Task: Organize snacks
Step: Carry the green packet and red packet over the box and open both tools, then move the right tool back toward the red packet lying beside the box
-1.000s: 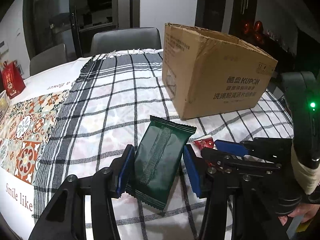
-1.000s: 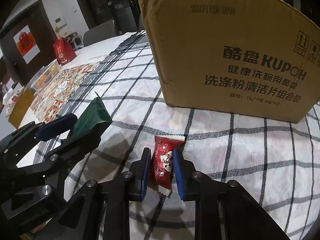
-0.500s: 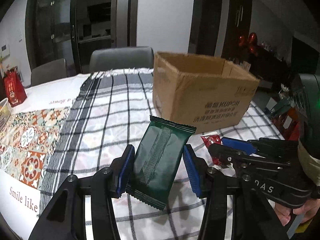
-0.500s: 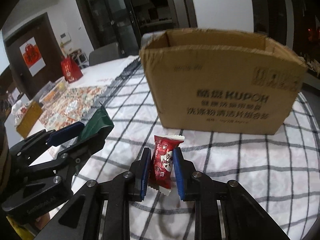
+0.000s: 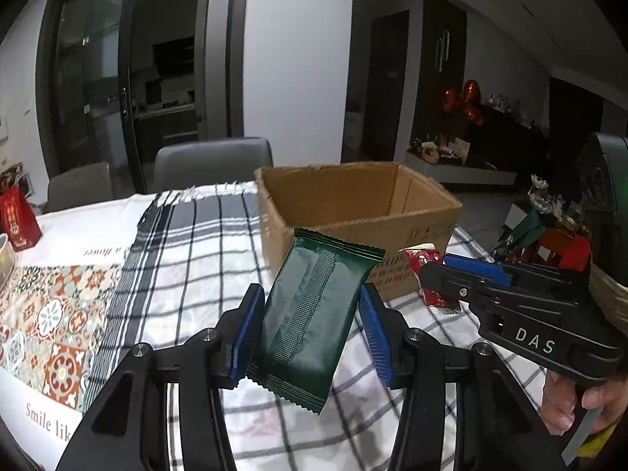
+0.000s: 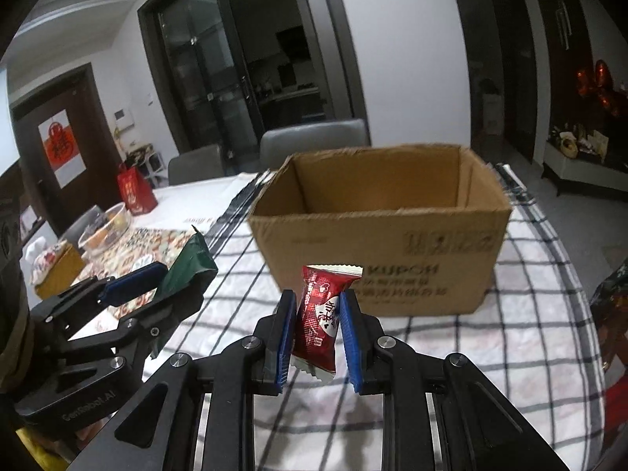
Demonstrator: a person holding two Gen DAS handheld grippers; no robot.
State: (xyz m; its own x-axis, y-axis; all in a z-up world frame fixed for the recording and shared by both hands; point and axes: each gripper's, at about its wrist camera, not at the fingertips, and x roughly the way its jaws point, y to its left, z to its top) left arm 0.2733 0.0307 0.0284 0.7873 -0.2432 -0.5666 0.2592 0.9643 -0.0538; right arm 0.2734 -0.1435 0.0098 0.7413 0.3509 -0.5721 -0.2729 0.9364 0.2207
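Observation:
My left gripper [image 5: 310,329] is shut on a dark green snack packet [image 5: 314,314], held in the air above the checked tablecloth [image 5: 188,259]. My right gripper [image 6: 317,333] is shut on a small red candy wrapper [image 6: 320,318], also lifted off the cloth. An open cardboard box [image 6: 376,227] stands just ahead of both grippers; what shows of its inside looks bare. In the left wrist view the right gripper [image 5: 439,274] sits to the right with the red candy [image 5: 422,259] at its tip. In the right wrist view the left gripper [image 6: 168,278] holds the green packet [image 6: 188,265] at the left.
A patterned cloth [image 5: 43,314], a red gift bag [image 6: 135,192] and a glass bowl [image 6: 104,227] lie to the left. Grey chairs [image 5: 212,161] stand behind the table. More snack packets [image 5: 549,235] sit at the right edge. A hand [image 5: 569,412] grips the right tool.
Both grippers have risen with their snacks, off the tablecloth. The box's open top and inside have come into view, where before only its front side showed.

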